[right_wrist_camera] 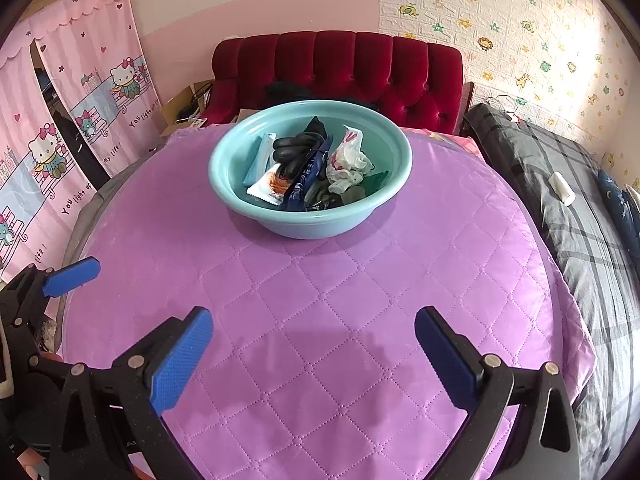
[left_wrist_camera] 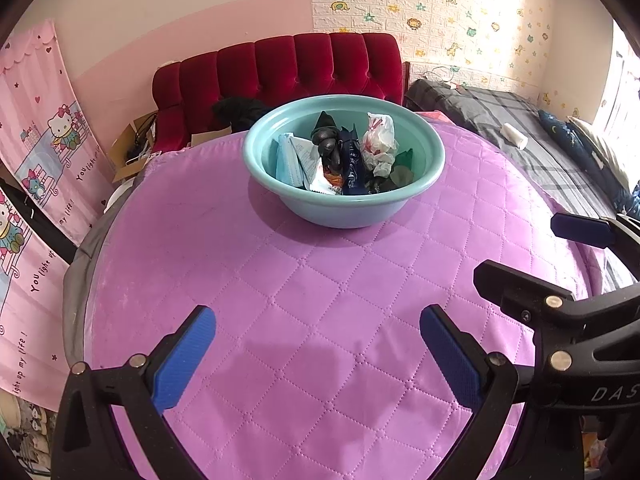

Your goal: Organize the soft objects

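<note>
A: Teal basin (left_wrist_camera: 344, 204), far middle of the quilted bench (left_wrist_camera: 320, 340): gloves (right_wrist_camera: 296, 148), crumpled bag (right_wrist_camera: 348, 164), packets, heaped.

B: Left gripper (left_wrist_camera: 318, 344), right gripper (right_wrist_camera: 314, 344)?

A: Both jaws wide, holding nothing, well short of it.

B: Risk?

A: The tangled heap; one pull may drag neighbours out. Left view shows a mask packet (left_wrist_camera: 290, 160) broadside; right view only its edge.

From my left camera I see my left gripper (left_wrist_camera: 318, 354) spread wide over the purple quilted cover (left_wrist_camera: 320, 320), holding nothing. Well ahead sits a teal basin (left_wrist_camera: 344, 208) with packets, a black glove (left_wrist_camera: 328, 144) and a crumpled plastic bag (left_wrist_camera: 378, 140) inside. My right gripper (left_wrist_camera: 540, 256) pokes in at the right edge.
</note>
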`<action>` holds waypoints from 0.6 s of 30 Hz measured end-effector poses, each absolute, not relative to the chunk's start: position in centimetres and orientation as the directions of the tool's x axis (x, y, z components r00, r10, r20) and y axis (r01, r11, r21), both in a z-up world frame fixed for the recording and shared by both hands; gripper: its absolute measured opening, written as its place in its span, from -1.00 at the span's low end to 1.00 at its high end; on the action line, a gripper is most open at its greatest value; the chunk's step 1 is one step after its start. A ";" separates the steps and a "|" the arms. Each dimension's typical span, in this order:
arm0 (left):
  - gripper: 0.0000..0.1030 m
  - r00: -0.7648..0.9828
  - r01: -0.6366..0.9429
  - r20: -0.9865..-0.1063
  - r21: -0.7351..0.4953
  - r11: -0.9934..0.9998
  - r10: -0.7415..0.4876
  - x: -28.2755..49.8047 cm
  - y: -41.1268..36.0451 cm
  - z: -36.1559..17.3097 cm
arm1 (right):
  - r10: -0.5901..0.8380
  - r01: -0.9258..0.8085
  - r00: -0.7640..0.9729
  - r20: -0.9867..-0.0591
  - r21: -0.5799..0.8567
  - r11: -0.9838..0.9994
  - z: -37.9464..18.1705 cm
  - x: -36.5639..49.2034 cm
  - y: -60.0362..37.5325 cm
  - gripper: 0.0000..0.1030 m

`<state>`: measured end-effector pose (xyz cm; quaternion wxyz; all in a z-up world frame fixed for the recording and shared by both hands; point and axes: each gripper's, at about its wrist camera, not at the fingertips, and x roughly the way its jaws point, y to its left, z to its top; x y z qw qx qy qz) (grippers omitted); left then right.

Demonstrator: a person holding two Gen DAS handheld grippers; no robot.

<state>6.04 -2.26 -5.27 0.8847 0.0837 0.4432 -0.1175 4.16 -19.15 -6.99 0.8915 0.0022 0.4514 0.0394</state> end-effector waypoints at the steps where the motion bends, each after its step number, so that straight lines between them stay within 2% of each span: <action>1: 1.00 0.580 0.282 -0.804 0.044 0.958 -0.134 6.0 -2.3 -5.3 | 0.072 -0.067 0.590 -0.804 0.040 0.997 -7.0 4.1 -19.2 1.00; 18: 1.00 0.576 0.285 -0.806 0.043 0.958 -0.135 5.9 -2.3 -5.3 | 0.073 -0.063 0.588 -0.806 0.045 0.997 -7.1 4.0 -19.0 1.00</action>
